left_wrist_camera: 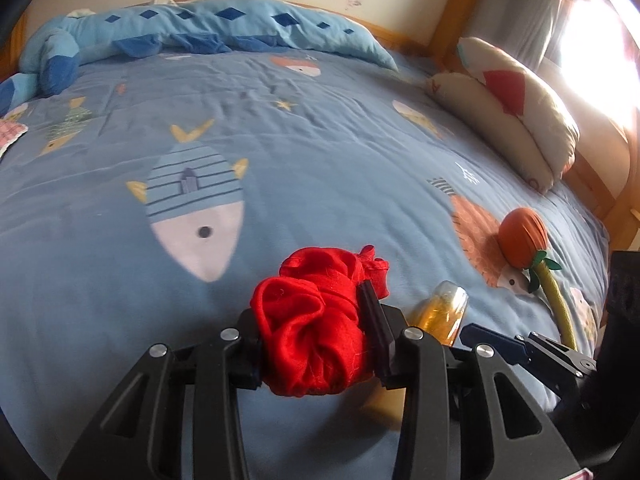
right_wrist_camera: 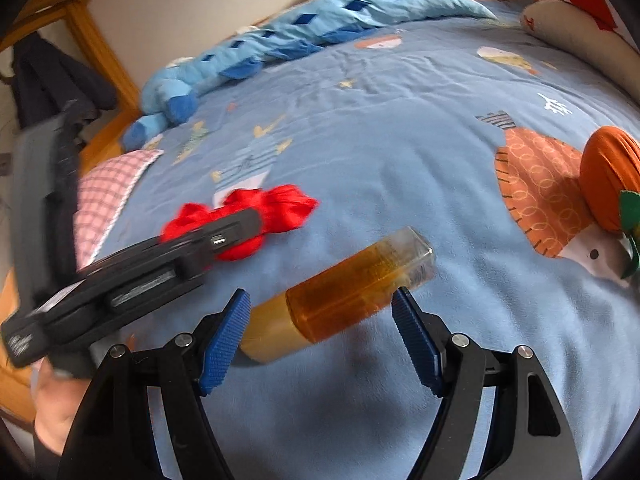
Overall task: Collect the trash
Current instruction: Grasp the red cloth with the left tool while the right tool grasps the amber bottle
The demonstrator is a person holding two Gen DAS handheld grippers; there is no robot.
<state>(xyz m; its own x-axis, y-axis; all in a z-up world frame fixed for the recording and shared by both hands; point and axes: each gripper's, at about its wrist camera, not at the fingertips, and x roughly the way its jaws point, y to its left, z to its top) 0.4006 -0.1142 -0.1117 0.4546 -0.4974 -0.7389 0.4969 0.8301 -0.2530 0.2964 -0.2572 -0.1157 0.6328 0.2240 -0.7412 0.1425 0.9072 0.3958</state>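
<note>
Nearest, the left gripper (left_wrist_camera: 316, 340) is clamped on a bunched red cloth (left_wrist_camera: 316, 320), which bulges out between its black fingers (left_wrist_camera: 374, 320) and sits low over the blue bedspread (left_wrist_camera: 320, 140). Just right of it, the right gripper (right_wrist_camera: 320, 316) stands with its jaws apart, the blue pads (right_wrist_camera: 224, 344) flanking an amber bottle (right_wrist_camera: 344, 292) without touching it. The bottle lies on its side on the bedspread, its opaque cap end toward the gripper and its clear end pointing away to the right.

Farther right, an orange plush flower (left_wrist_camera: 524, 236) with a green stem (left_wrist_camera: 558, 308) rests on an orange fish print, well apart from the cloth. On the left edge lies a pink checked cloth (right_wrist_camera: 108, 192).

Beyond, two white pillows (left_wrist_camera: 516, 112) lean at the right side of the bed, and a long blue plush toy (left_wrist_camera: 224, 28) stretches along the far edge against the wooden frame (right_wrist_camera: 108, 56). A dark garment (right_wrist_camera: 52, 76) hangs at the far left.
</note>
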